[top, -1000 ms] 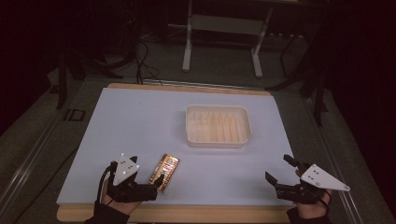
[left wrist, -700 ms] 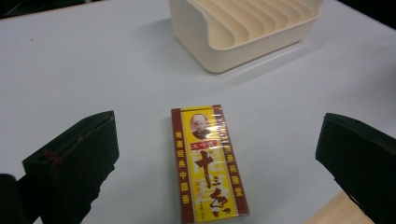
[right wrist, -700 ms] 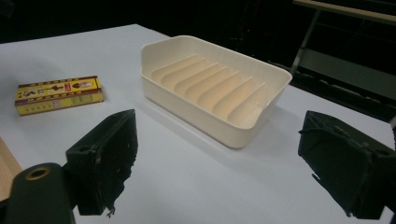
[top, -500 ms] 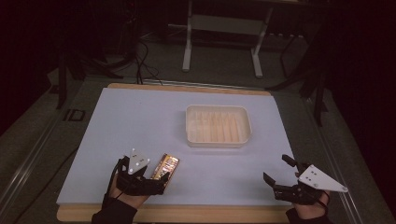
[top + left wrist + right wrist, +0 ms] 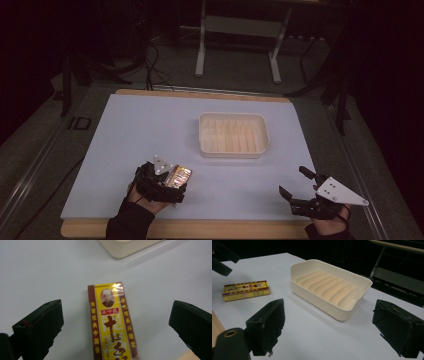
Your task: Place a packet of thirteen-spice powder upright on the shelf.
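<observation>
- The yellow and brown box (image 5: 111, 322) lies flat on the pale blue table (image 5: 125, 130), in the lower left part of the high view, near the front edge.
- In the left gripper view the box runs from the bottom centre of the frame up to the middle, so its long axis points along the direction in which the gripper looks, with the portrait end far from the camera.
- The left gripper (image 5: 115, 322) is spread wide: one black jaw stands at the left of the box and the other at the right, both apart from its long sides and touching nothing.
- My judgement is that closing the jaws would pinch the box across its narrow width, which is the good grip for lifting it.
- The right gripper (image 5: 299, 186) rests at the lower right of the high view, well apart from the box, and its jaws are also spread with nothing between them.
- The left hand is clearly the nearer one to the box.
- The cream tray (image 5: 233, 151) with a ribbed floor stands in the middle of the table, up and to the right of the box; it looks empty.
</observation>
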